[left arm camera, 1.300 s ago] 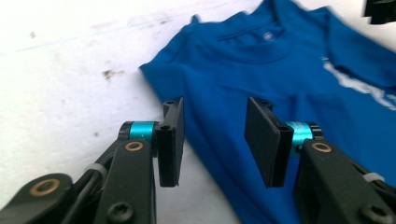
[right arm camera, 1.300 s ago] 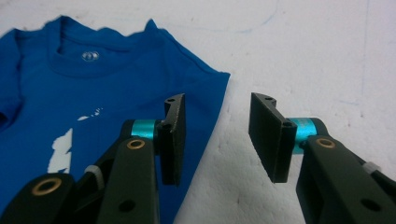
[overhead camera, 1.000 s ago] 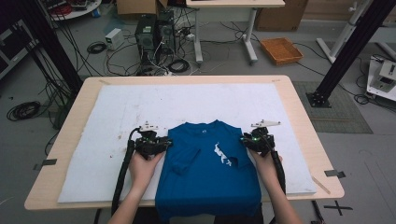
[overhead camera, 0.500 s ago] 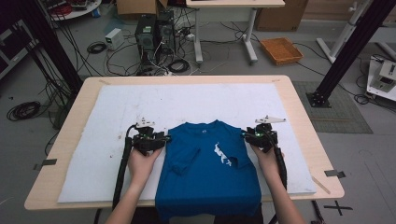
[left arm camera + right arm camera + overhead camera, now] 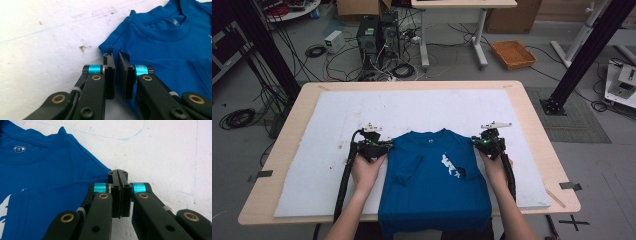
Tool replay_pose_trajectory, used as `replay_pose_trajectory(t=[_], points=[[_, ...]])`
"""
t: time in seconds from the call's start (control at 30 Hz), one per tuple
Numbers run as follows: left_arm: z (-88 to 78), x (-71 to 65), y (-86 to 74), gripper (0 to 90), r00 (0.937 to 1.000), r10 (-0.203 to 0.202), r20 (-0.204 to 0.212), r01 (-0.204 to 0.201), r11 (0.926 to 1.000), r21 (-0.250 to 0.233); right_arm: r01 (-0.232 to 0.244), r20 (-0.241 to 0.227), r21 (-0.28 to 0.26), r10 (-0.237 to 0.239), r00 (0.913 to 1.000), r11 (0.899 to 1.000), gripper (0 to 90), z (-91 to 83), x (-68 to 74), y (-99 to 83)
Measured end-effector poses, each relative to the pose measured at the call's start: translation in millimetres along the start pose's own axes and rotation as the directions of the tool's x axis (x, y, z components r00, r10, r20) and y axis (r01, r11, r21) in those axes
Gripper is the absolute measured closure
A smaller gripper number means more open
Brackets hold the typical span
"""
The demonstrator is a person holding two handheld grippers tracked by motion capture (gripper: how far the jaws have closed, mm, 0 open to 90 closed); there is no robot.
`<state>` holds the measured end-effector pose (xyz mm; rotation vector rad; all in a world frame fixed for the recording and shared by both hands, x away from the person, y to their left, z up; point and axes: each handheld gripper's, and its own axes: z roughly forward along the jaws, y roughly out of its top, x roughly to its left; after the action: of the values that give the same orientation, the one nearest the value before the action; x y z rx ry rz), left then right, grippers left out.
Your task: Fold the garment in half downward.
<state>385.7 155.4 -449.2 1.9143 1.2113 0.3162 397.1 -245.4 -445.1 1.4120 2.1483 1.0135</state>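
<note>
- Left hand-held gripper (image 5: 117, 56) sits at the left shoulder corner of a blue T-shirt (image 5: 434, 182). Its jaws have just been closing and now stand nearly together with a thin gap, their tips at the shirt's edge. Whether any cloth is pinched between the pads cannot be told.
- Right hand-held gripper (image 5: 118, 175) sits at the shirt's right shoulder corner. Its jaws have just been closing and now meet fully; their tips lie at the very edge of the cloth, and a grip on it cannot be confirmed.
- Seen from above, the shirt lies flat, collar away from the person, on a white sheet (image 5: 332, 120) covering the wooden surface (image 5: 532, 120). Its hem hangs over the near edge, and one sleeve is folded in across the chest.
- Both of the person's hands rest low at the shirt's shoulders, well apart.
- Risk, as a judgement: if either hand-held gripper caught only a sliver of cloth, or none, a lift would leave that shoulder behind and the shirt would twist or slump.
- Uneven pulling could also drag the shirt off the near edge.
</note>
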Motion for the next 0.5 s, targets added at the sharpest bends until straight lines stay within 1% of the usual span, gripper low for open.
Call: replay_pose_trajectory(t=[0.07, 0.1, 0.13, 0.17, 0.2, 0.23, 0.27, 0.3, 0.33, 0.37, 0.4, 0.43, 0.5], points=[[-0.6, 1.1, 0.1, 84.0, 1.0, 0.0, 0.001, 0.0, 1.0, 0.002, 0.0, -0.005, -0.005, 0.0, 1.0, 1.0, 89.4, -1.1, 0.0, 0.1], [-1.5, 1.1, 0.4, 81.6, 1.0, 0.0, -0.004, 0.0, 1.0, -0.008, 0.004, -0.011, -0.017, -0.004, 0.9999, 1.0, 83.3, -1.7, -0.1, 0.5], [-1.5, 1.1, 0.4, 74.5, 1.0, 0.0, -0.004, 0.0, 1.0, -0.008, 0.001, -0.018, -0.031, -0.001, 0.9998, 1.0, 78.2, -2.4, 0.1, 1.4], [-3.1, 3.7, 1.4, 70.3, 0.9998, -0.021, 0.0, 0.021, 0.9994, -0.026, 0.002, -0.027, -0.05, -0.003, 0.9996, 0.999, 76.9, -3.3, 0.3, 2.3], [-3.9, 5.2, 2.1, 69.5, 0.9997, -0.026, 0.003, 0.026, 0.999, -0.036, 0.006, -0.033, -0.065, -0.008, 0.9994, 0.998, 74.9, -3.9, 0.6, 3.5], [-3.9, 5.2, 2.1, 67.5, 0.9997, -0.026, 0.003, 0.026, 0.999, -0.036, 0.011, -0.035, -0.069, -0.014, 0.9993, 0.998, 73.6, -3.4, 0.6, 5.4], [-2.5, 7.8, 6.0, 65.8, 0.9993, -0.03, 0.024, 0.031, 0.9984, -0.048, 0.014, -0.038, -0.066, -0.017, 0.9991, 0.998, 71.5, -2.2, 0.7, 8.3], [-2.5, 7.8, 6.0, 65.5, 0.9993, -0.03, 0.024, 0.031, 0.9984, -0.048, 0.014, -0.043, -0.067, -0.017, 0.9989, 0.998, 70.9, -0.7, 1.1, 11.4], [1.0, 9.0, 12.3, 65.1, 0.9992, -0.008, 0.038, 0.01, 0.9994, -0.034, 0.018, -0.046, -0.067, -0.021, 0.9987, 0.998, 70.0, 1.1, 1.9, 14.9], [3.5, 9.4, 16.0, 64.6, 0.9985, 0.001, 0.055, 0.001, 0.9995, -0.032, 0.025, -0.05, -0.07, -0.028, 0.9983, 0.997, 69.6, 3.6, 2.9, 18.5], [3.5, 9.4, 16.0, 64.1, 0.9985, 0.001, 0.055, 0.001, 0.9995, -0.032, 0.027, -0.064, -0.079, -0.032, 0.9974, 0.996, 69.1, 6.3, 3.8, 21.3], [8.5, 9.7, 22.9, 63.9, 0.996, 0.0, 0.089, 0.002, 0.9995, -0.03, 0.021, -0.084, -0.069, -0.026, 0.9961, 0.997, 68.5, 9.6, 4.5, 24.2], [13.5, 9.7, 29.3, 62.5, 0.994, 0.008, 0.109, -0.006, 0.9997, -0.026, 0.031, -0.09, -0.046, -0.035, 0.9953, 0.998, 66.1, 17.1, 6.8, 28.8]])
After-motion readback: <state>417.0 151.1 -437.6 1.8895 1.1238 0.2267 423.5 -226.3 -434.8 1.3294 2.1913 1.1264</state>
